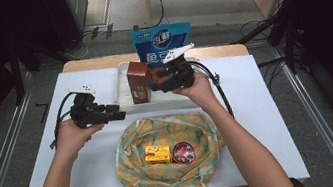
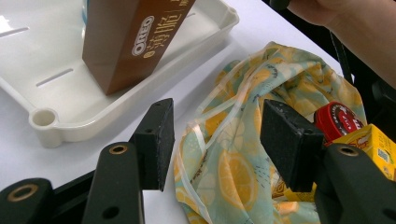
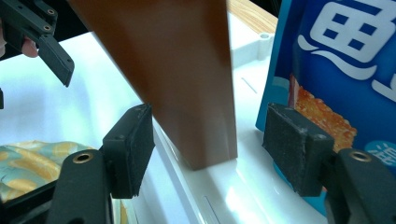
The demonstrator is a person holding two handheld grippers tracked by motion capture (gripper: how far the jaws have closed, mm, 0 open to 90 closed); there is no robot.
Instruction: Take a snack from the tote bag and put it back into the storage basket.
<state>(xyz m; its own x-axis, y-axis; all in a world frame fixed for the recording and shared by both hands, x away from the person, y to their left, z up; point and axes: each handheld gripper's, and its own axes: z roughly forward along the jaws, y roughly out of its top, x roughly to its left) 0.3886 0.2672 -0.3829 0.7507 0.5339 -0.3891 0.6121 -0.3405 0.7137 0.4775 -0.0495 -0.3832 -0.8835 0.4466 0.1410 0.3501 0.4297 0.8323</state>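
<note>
Oreo box [image 1: 138,82] stands upright in the white tray [image 1: 121,83], straddled but untouched by your right gripper [image 1: 152,81], so grasp it next; two items already sit in the cloth bag [image 1: 201,133] while your left gripper [image 1: 119,112] waits unclenched.

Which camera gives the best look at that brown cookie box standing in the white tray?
The left gripper view: the brown box stands in the white tray with its printed face readable. The high view shows the whole box, but small. The right gripper view shows only a plain, blurred side between the open right tool jaws.
</note>
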